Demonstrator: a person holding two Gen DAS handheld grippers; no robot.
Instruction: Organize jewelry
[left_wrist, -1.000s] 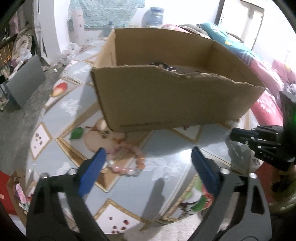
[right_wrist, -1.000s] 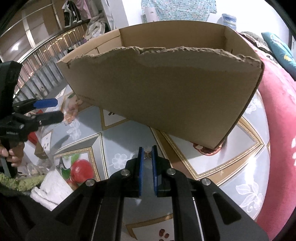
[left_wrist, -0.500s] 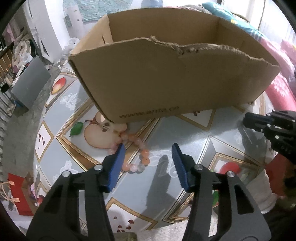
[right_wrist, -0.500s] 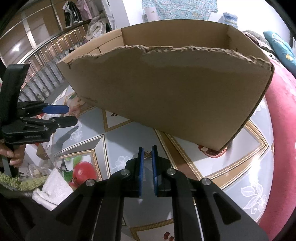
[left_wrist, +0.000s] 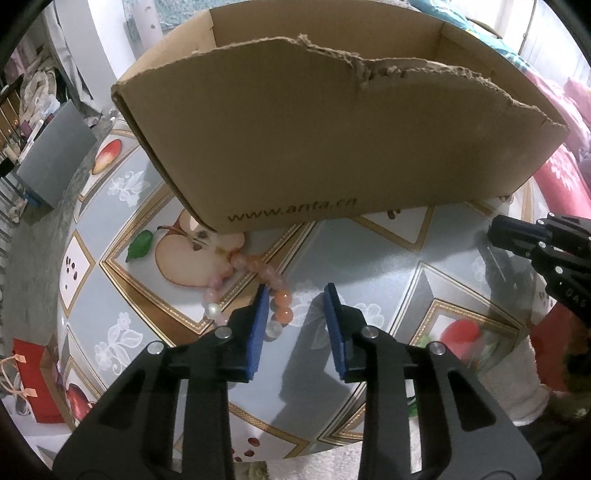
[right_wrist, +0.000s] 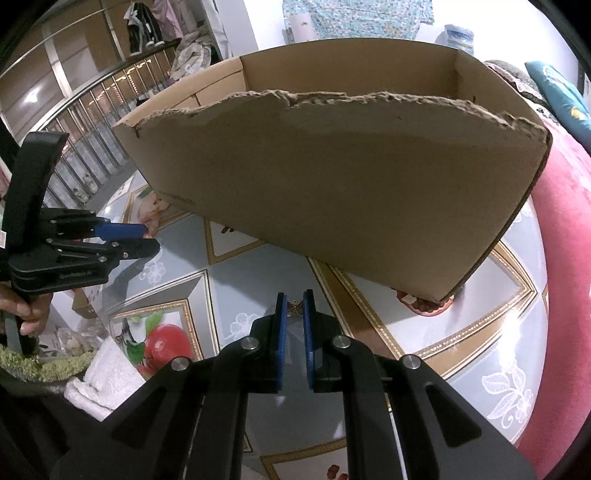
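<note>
A bracelet of pink and orange beads (left_wrist: 258, 273) lies on the patterned table (left_wrist: 369, 266) just in front of the cardboard box (left_wrist: 332, 147). My left gripper (left_wrist: 297, 295) points down over the bracelet's near end and its jaws are closing. A few orange beads sit between the jaws beside the left pad (left_wrist: 260, 317); the right pad is clear of them. My right gripper (right_wrist: 294, 301) is shut on a small bronze butterfly charm (right_wrist: 295, 309), held above the table before the box (right_wrist: 332, 184). Each gripper shows in the other's view: the left gripper (right_wrist: 147, 240) and the right gripper (left_wrist: 517, 236).
The box has a torn front rim, and its inside is hidden from here. A white towel (right_wrist: 107, 376) lies at the table's near edge. A red bag (left_wrist: 33, 369) and a grey case (left_wrist: 55, 155) stand on the floor at left. Pink bedding (right_wrist: 565, 258) lies at right.
My left gripper has dropped closer to the bracelet and its jaws have narrowed from wide apart to a small gap around the end beads. The right gripper has kept still with the charm.
</note>
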